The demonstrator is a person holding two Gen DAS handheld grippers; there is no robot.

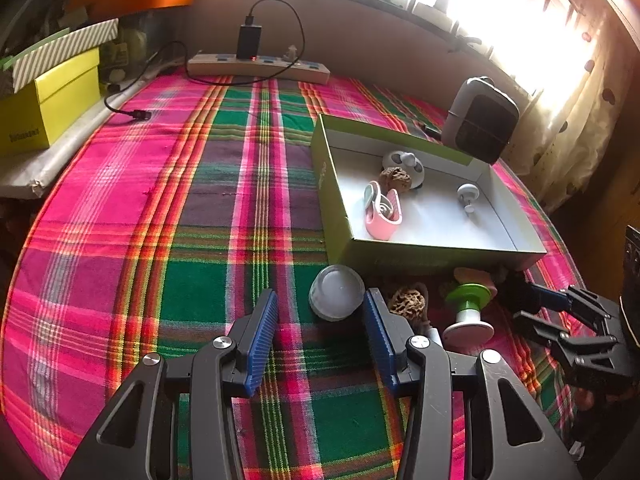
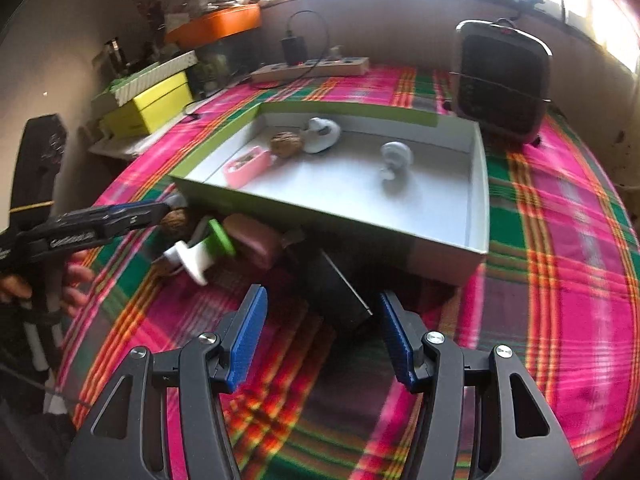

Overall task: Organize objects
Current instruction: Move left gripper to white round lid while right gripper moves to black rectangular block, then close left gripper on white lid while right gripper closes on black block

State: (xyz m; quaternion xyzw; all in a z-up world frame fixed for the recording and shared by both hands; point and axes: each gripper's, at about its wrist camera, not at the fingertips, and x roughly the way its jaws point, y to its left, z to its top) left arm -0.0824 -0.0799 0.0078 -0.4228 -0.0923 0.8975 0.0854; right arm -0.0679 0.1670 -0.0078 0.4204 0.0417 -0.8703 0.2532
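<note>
An open green box (image 1: 338,236) (image 2: 478,216) with a white inside holds a pink holder (image 1: 382,210), a walnut (image 1: 395,179), a grey-white toy (image 1: 404,162) and a white knob (image 1: 467,196). In front of it on the plaid cloth lie a white round jar (image 1: 336,298), a second walnut (image 1: 406,304) (image 2: 176,220), a green-and-white spool (image 1: 468,304) (image 2: 204,250), a brownish-pink piece (image 2: 252,240) and a black box (image 2: 332,284). My left gripper (image 1: 322,294) (image 2: 160,212) is open, with the jar just ahead of its tips. My right gripper (image 2: 323,293) (image 1: 536,304) is open around the black box, pads apart from it.
A dark heater (image 1: 480,120) (image 2: 502,84) stands behind the box. A power strip (image 1: 260,66) with a charger and cable lies at the back edge. Yellow boxes (image 1: 48,108) are stacked at the left. A hand (image 2: 76,280) holds the left gripper.
</note>
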